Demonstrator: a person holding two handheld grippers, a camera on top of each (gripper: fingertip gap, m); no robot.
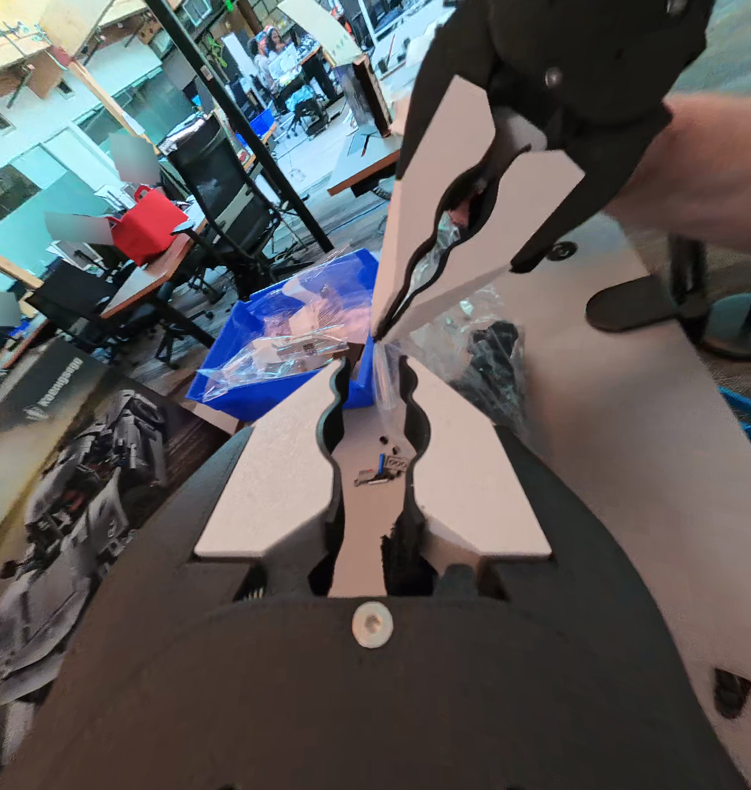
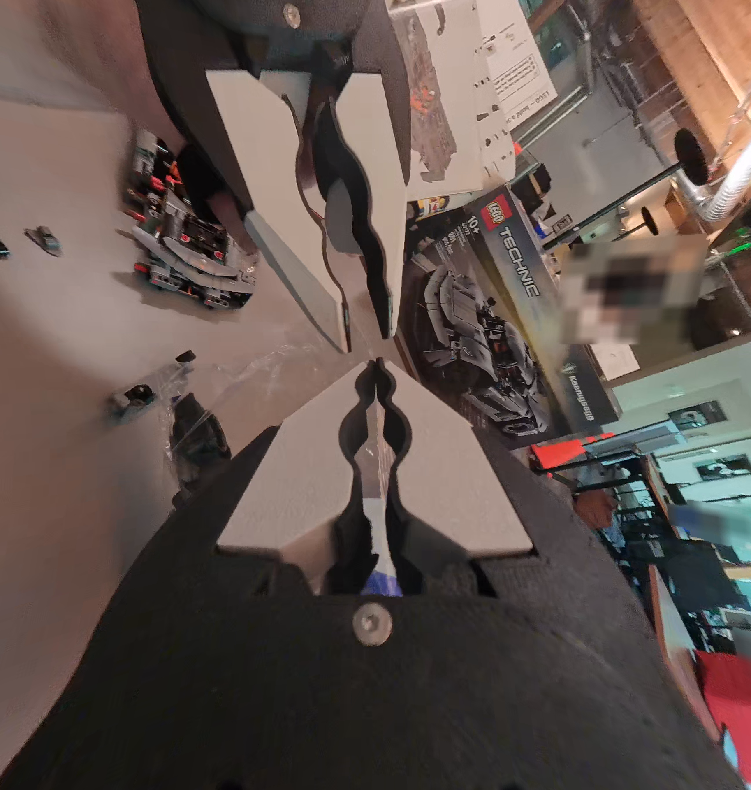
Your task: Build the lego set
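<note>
The right gripper [image 2: 374, 363], fingers clenched, pinches the edge of a clear plastic parts bag [image 2: 254, 376] above the pale table [image 2: 66, 555]. The left gripper [image 1: 374, 363] meets it tip to tip, fingers spread, gripping nothing. To open the bag well, it likely should close beside the right's pinch, then pull apart slowly so pieces don't scatter. The half-built grey car [image 2: 185, 239] sits nearby.

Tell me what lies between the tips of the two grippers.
A strip of the clear plastic bag spans it: the right gripper is shut on it, while the left gripper stands open around it. The left wrist view shows this best.
</note>
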